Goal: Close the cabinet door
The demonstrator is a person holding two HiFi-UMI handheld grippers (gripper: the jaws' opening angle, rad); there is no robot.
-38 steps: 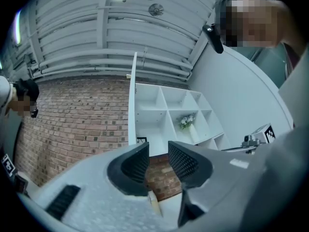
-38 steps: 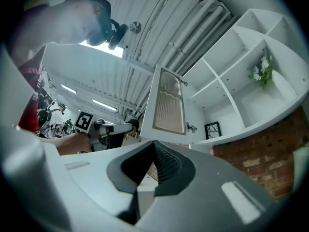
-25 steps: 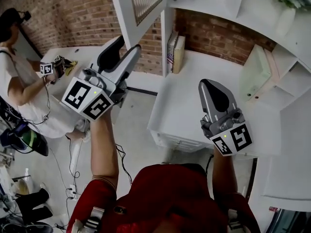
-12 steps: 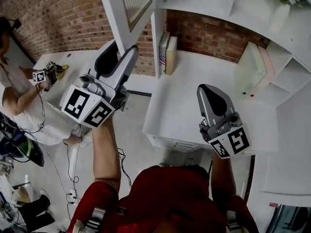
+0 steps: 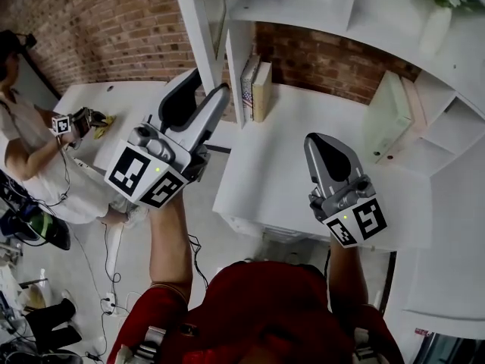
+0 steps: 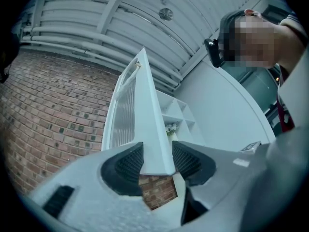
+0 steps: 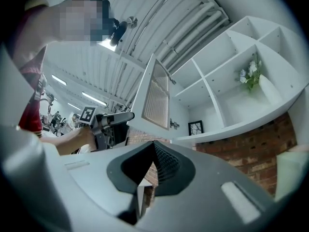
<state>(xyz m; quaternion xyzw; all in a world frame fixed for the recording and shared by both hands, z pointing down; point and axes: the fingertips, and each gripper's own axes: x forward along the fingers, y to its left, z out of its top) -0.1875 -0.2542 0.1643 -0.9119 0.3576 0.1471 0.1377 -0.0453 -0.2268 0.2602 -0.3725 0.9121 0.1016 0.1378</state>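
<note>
— White cabinet door [image 5: 189, 21]: position?
— Found upright above the worktop's [image 5: 288, 158] left edge, lower edge clamped by the nearer left hand-held gripper [image 6: 155, 154], jaws just drawn closer; right hand-held gripper [image 5: 324, 149] clenched, empty.

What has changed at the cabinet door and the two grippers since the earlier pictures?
The cabinet door has swung nearer to the books, carried by the left gripper. Its jaws have just been closing a little on the door's edge, which sits between them. The right gripper stayed shut and empty over the counter.
</note>
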